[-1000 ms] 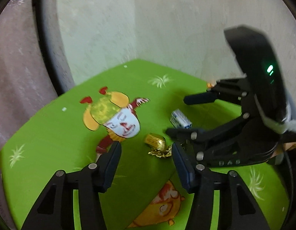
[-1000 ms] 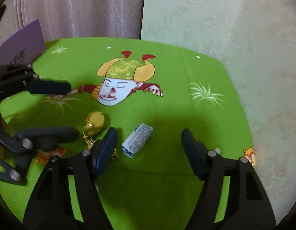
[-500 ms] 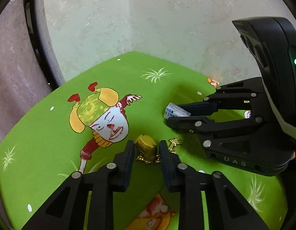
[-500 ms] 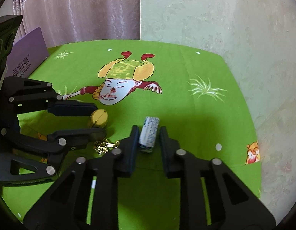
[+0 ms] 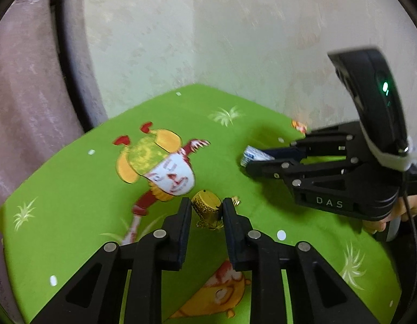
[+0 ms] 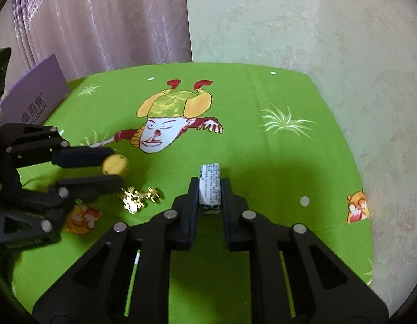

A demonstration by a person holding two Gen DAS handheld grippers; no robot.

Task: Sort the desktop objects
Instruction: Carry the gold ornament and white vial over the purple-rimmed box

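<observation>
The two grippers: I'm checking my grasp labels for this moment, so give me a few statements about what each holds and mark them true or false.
1. The left gripper is shut on the gold foil candy. True.
2. The right gripper is open above the green cloth. False: it is shut on the small white packet.
3. A purple box stands at the cloth's far left edge in the right wrist view. True.
4. The gold trinket is clamped in the left gripper. False: it lies on the cloth beside the fingers.
</observation>
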